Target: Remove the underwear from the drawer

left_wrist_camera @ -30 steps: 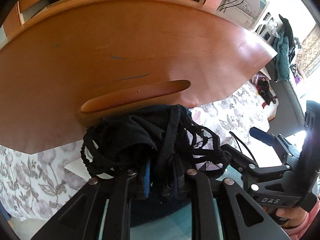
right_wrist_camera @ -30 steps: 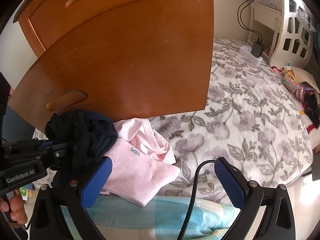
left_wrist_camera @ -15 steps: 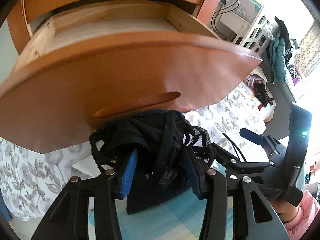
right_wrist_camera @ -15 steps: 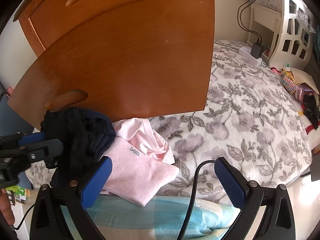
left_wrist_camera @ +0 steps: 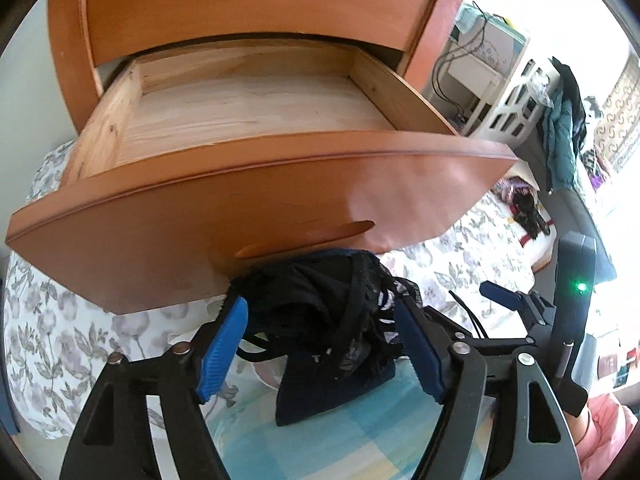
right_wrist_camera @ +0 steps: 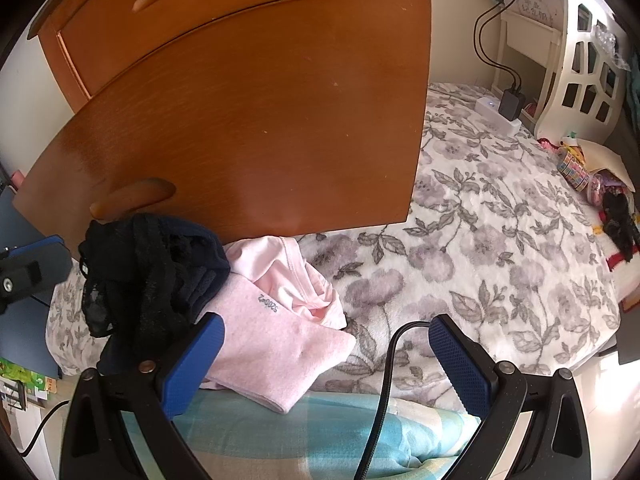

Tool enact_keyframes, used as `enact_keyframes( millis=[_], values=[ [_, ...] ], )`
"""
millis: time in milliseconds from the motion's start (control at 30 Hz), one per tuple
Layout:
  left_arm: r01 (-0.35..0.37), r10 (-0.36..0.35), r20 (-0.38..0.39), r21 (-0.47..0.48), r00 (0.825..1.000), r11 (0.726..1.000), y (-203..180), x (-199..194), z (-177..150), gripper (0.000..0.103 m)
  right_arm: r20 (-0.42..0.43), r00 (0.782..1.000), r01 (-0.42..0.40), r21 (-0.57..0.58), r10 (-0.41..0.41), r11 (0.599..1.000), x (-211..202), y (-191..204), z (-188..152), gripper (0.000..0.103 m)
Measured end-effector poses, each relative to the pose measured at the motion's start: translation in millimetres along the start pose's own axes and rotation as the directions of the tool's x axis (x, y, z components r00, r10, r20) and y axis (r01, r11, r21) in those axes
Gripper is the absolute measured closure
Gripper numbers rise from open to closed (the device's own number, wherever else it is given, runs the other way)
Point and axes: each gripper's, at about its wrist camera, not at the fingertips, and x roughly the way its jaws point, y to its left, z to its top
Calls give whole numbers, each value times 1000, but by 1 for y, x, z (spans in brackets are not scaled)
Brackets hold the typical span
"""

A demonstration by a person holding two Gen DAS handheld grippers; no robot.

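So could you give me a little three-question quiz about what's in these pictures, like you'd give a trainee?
1. True or false: the pulled-out wooden drawer has clothes in it.
2. What lies directly to the right of the black lace underwear in the right wrist view? A) a folded pale pink garment B) a white power strip C) a green book
3. Fill in: the blue pads of the left hand-held gripper stand ___ the black underwear without pressing on it.

Key: 1 false, its bare wooden floor shows. 2 A, the pink garment on the grey floral blanket. 3 either side of; its jaws are opening.
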Motion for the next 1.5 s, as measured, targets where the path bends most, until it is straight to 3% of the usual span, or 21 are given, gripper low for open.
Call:
enact_keyframes(
  millis=[200,300,633,933,1067,1233,1400,1500],
  values=[
    [-21,23,47,-46,999,999,16,-9,-5,17,2,1000,8,-4,-8,1000,-1,1,0,0],
    [-48,51,44,-69,998,996,23,-6,-7,5,3,1000,12,-6,-12,1000,-1,2,0,0],
    [-56,64,64,-127,996,990,31,-9,-13,5,23,999,39,-20,-38,999,-5,5,-1,0],
    [-45,70,134,-185,989,982,33,-13,-20,5,112,991,84,-33,-80,996,-20,10,-3,0],
    [-82,112,152,-192,982,978,30,-13,-26,5,170,980,111,-28,-105,993,-30,11,-6,0],
    [-179,214,165,-202,963,963,28,-15,-35,5,230,964,137,-10,-131,991,-41,9,-8,0],
    [-312,341,145,-193,929,930,26,-14,-44,5,278,949,157,1,-151,988,-51,10,-13,0],
    [-335,367,146,-203,919,920,25,-15,-52,5,298,942,167,-5,-158,986,-56,12,-15,0]
  ],
)
